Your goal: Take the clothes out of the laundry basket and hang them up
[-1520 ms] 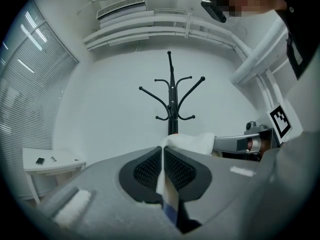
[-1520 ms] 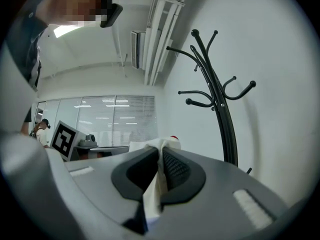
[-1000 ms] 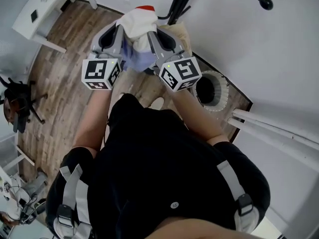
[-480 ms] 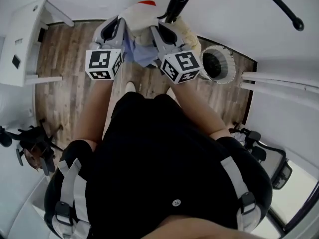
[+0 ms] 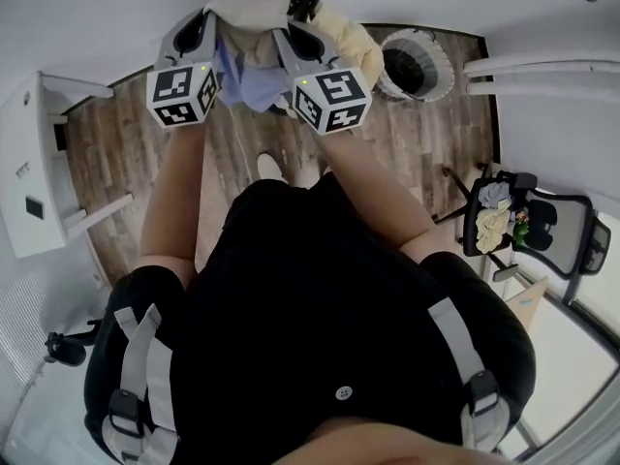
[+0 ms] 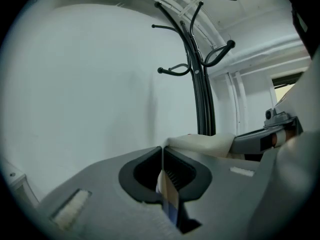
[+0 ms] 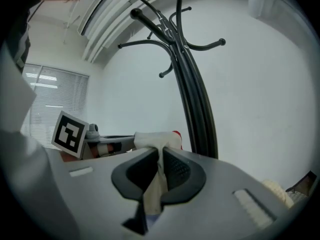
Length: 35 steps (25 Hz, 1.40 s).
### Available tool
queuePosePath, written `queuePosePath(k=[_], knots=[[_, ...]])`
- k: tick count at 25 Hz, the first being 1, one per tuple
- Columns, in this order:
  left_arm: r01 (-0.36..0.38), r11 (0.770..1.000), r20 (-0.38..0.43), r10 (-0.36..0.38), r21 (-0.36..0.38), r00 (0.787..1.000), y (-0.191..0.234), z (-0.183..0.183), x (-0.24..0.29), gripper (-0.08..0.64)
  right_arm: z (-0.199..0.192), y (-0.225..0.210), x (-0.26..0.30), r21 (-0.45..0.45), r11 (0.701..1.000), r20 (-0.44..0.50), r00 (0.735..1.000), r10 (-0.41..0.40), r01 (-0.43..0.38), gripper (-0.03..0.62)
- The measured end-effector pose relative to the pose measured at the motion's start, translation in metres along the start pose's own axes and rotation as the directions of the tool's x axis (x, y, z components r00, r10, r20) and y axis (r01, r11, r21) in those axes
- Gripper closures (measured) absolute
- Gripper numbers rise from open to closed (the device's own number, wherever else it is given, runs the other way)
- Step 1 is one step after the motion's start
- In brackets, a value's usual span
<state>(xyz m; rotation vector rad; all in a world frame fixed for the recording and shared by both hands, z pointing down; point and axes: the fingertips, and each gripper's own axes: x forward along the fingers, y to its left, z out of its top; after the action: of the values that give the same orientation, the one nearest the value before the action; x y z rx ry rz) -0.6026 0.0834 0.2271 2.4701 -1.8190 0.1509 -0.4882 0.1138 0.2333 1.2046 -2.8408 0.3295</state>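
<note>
cream cloth, soft and bunched, is about all i can make of the garment (image 5: 254, 19): its top runs off the head view's edge, and the lower folds, a pale blue panel among them, sink behind the two marker cubes. a small red patch shows at the top; what kind of clothing it is i can't tell.

the left gripper (image 6: 162, 153) has its ribbed dark pads pressed together on a thin edge of the fabric, cream over blue. the right gripper (image 7: 160, 155) is pinched just as tight on a thicker cream fold that hangs down between its pads. the cloth stretches between them, held up in front of me.

right behind it rises the black coat stand (image 7: 194, 91), slim metal tubes with curved, knob-tipped hooks against a plain white wall; its foot is hidden by the cloth. the laundry basket (image 5: 438, 54), round, white and perforated, sits on the wood-plank floor (image 5: 126, 153) to my right, its inside too dark to read.
</note>
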Motion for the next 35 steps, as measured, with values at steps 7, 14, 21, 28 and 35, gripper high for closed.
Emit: queuePosePath(k=[7, 14, 21, 28, 35], knots=[[0.067, 0.998, -0.041, -0.068, -0.014, 0.997, 0.003, -0.024, 0.042, 0.551, -0.021, -0.010, 0.013, 0.001, 0.997, -0.046, 0.996, -0.079, 0.079, 0.571], [0.112, 0.994, -0.102, -0.113, -0.013, 0.988, 0.006, -0.055, 0.065, 0.551, -0.054, -0.016, 0.021, 0.026, 0.988, -0.101, 0.984, -0.146, 0.150, 0.571], [0.135, 0.990, -0.141, -0.141, -0.049, 0.980, 0.007, -0.078, 0.077, 0.551, -0.080, -0.025, 0.026, 0.042, 0.982, -0.158, 0.972, -0.174, 0.182, 0.569], [0.158, 0.985, -0.167, -0.168, -0.071, 0.971, 0.005, -0.096, 0.082, 0.549, -0.096, -0.035, 0.029, 0.049, 0.977, -0.180, 0.964, -0.197, 0.209, 0.569], [0.183, 0.982, -0.228, -0.191, -0.055, 0.955, 0.009, -0.119, 0.086, 0.549, -0.111, -0.041, 0.034, 0.066, 0.972, -0.209, 0.956, -0.208, 0.226, 0.569]])
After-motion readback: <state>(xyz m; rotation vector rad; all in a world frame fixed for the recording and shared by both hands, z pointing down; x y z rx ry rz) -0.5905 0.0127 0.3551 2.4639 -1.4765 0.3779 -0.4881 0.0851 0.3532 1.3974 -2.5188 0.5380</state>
